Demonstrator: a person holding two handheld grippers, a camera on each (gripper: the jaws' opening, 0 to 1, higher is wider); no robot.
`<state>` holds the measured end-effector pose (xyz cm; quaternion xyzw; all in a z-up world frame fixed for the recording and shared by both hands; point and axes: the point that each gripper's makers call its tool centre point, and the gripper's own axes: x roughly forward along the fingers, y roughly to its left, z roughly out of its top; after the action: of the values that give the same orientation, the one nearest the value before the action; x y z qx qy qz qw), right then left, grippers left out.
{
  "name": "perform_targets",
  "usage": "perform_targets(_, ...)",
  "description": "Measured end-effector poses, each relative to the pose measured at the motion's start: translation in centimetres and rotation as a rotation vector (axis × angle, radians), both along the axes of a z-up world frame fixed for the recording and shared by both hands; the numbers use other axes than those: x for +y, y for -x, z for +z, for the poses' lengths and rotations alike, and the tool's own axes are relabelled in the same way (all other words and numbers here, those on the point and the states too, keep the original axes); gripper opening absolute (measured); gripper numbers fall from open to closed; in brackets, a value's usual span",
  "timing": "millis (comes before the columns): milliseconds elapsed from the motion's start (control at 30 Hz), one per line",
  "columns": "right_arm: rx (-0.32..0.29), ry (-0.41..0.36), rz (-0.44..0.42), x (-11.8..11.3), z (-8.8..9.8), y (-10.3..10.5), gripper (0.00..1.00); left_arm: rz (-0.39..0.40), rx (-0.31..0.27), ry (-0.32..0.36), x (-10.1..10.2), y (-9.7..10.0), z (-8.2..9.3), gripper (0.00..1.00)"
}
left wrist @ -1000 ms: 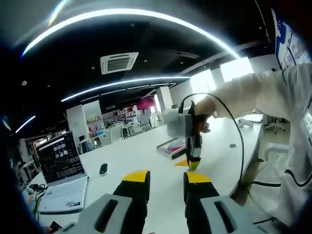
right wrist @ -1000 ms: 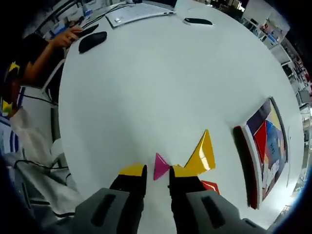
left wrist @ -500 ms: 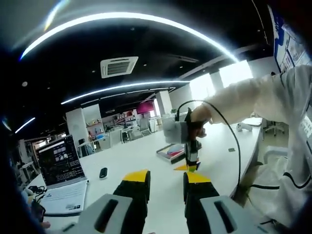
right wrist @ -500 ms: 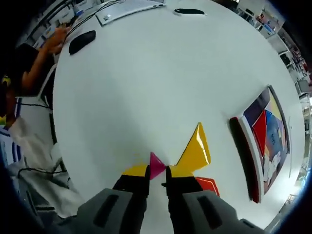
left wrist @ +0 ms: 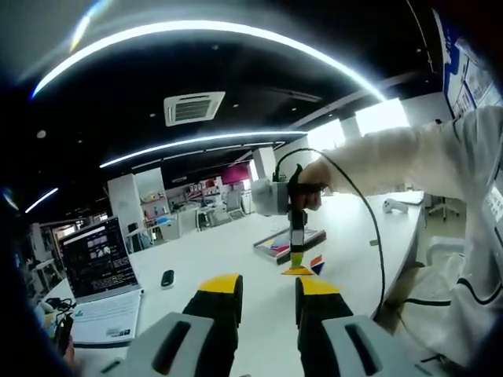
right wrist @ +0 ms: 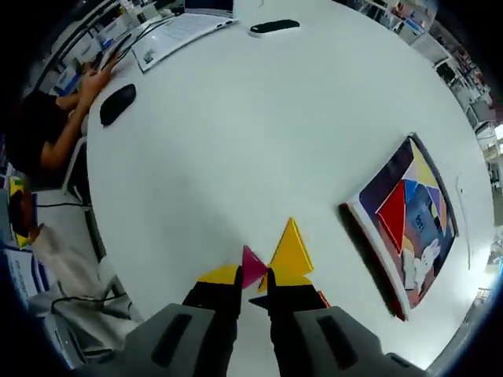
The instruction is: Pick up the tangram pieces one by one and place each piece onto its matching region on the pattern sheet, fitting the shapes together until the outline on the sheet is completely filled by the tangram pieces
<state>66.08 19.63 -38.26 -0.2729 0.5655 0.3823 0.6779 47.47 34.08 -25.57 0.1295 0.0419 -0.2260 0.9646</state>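
Pink triangle [right wrist: 251, 266] sits pinched between the jaws of your right gripper [right wrist: 253, 284], beside the yellow triangle [right wrist: 291, 250], ready to go to the sheet [right wrist: 405, 212] well to the right. Your left gripper [left wrist: 268, 292] waits spread and holding nothing above the table [left wrist: 236, 251], so it does not disturb.

Magenta triangle [right wrist: 252, 265] beside yellow triangle [right wrist: 290, 250]; pattern sheet [right wrist: 409, 224] well apart.

No legible text, labels or numbers.

Pink triangle [right wrist: 252, 265] between the jaws, yellow triangle [right wrist: 290, 250] just beside.
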Motion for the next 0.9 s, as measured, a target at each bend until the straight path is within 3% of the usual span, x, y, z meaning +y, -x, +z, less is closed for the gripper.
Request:
perform_targets(67,-0.001,-0.011,-0.033,-0.1,0.7,-1.2,0.15,-0.002,0.002,-0.001,-0.1,0.1,-0.1,0.29)
perform_targets(133,0.020,-0.048,-0.123,0.1,1.2,-2.8,0.15,-0.004,0.002,0.000,-0.1,0.1,-0.1,0.29)
perform_targets(533,-0.058,-0.084,-0.325,-0.7,2.1,-12.1,0.15,-0.036,0.019,0.006,-1.0,0.4,-0.4,0.29)
perform_targets(833,-0.094,-0.129,-0.472,-1.2,0.8,-14.9,0.15,-0.033,0.020,0.010,-1.0,0.4,-0.6,0.29)
perform_targets(900,-0.090,-0.159,-0.544,-1.5,0.5,-15.8,0.15,-0.034,0.018,0.009,-1.0,0.5,-0.5,0.29)
